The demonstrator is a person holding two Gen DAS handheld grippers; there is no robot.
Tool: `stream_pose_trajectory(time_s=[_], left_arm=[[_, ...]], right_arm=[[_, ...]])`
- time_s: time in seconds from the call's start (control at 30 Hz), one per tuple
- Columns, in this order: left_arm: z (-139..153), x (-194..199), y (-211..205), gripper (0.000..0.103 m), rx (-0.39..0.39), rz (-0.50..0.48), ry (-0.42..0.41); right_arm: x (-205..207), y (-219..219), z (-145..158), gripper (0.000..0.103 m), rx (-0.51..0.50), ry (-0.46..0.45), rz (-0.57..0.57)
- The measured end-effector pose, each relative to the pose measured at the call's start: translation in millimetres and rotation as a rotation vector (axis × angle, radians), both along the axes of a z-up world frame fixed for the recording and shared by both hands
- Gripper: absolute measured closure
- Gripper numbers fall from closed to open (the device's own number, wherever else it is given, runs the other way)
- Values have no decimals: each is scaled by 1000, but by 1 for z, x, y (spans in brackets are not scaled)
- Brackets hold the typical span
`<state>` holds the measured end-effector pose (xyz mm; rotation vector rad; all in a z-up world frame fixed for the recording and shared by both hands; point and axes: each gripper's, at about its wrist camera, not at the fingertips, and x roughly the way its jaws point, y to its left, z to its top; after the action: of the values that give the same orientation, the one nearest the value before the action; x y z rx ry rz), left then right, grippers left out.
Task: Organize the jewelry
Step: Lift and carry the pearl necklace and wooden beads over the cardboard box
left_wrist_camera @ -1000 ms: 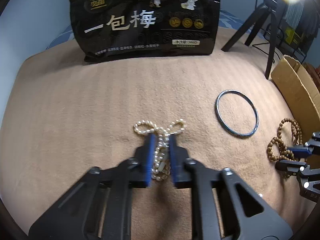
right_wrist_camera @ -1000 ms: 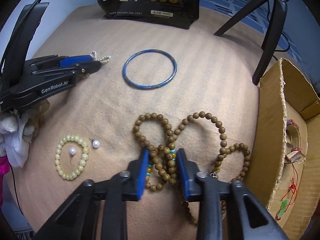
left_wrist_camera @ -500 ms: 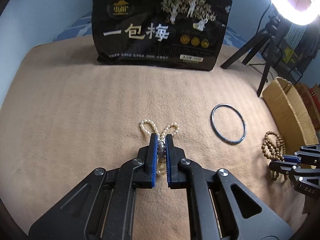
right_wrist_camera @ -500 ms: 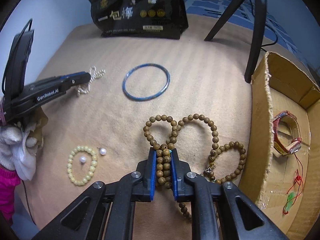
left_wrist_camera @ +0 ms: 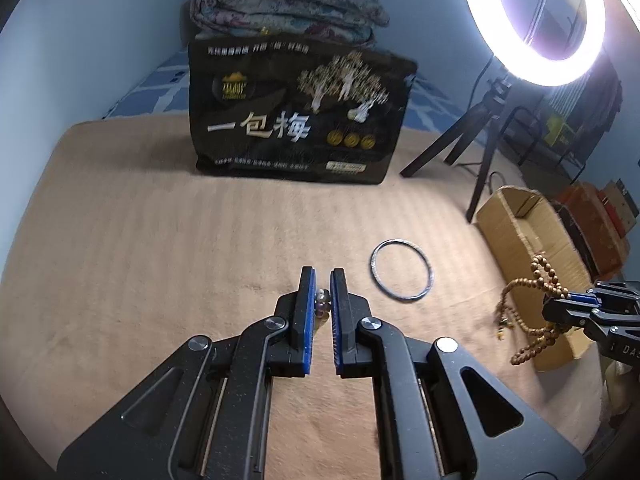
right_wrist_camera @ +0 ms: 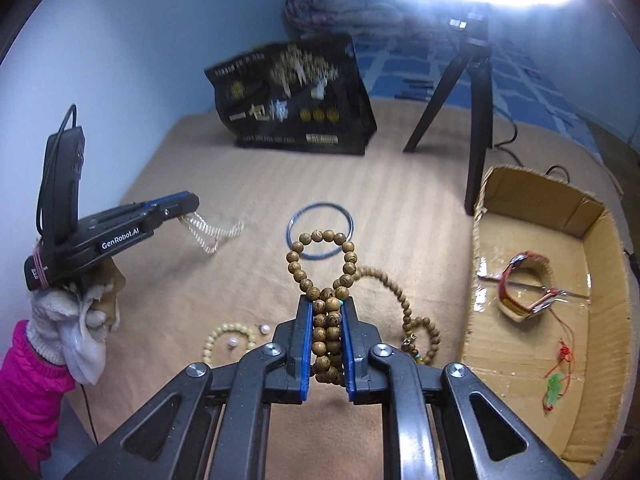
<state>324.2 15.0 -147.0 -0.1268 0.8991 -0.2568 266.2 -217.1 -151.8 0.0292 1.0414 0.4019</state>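
Two strands are lifted, the pearl necklace [right_wrist_camera: 208, 232] clenched in the left gripper [left_wrist_camera: 322, 300] jaws, the wooden bead string [right_wrist_camera: 326, 280] in the right gripper [right_wrist_camera: 326, 344], while the cardboard box [right_wrist_camera: 596, 216] holds little and the bangle [right_wrist_camera: 320, 230], pale bracelet [right_wrist_camera: 218, 340] and pearl earrings [right_wrist_camera: 264, 329] remain on the blanket [left_wrist_camera: 160, 240].

We have two fisheye views, each looking forward along a gripper's fingers, raised above the tan blanket [left_wrist_camera: 140, 240]. Our left wrist view faces the far black bag [left_wrist_camera: 296, 120], with the right gripper [left_wrist_camera: 560, 306] at its right edge. Our right wrist view sits further right, beside the cardboard box [right_wrist_camera: 592, 216]. Both share the blue bangle [right_wrist_camera: 320, 229], bag, tripod [right_wrist_camera: 472, 92] and box.
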Motion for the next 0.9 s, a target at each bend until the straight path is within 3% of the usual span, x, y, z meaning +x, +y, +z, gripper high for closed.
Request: stream_pose_trajectory(time_s=[0.43,0.9], left_arm=[[52,-24,-29,98,-45,-62,-80],[89,-39,-92,98,-94,-166,-136]], right_arm=[[-18,-22,45,92,36,-98,-44],[-41,-87,96,92,50,-209,-149]])
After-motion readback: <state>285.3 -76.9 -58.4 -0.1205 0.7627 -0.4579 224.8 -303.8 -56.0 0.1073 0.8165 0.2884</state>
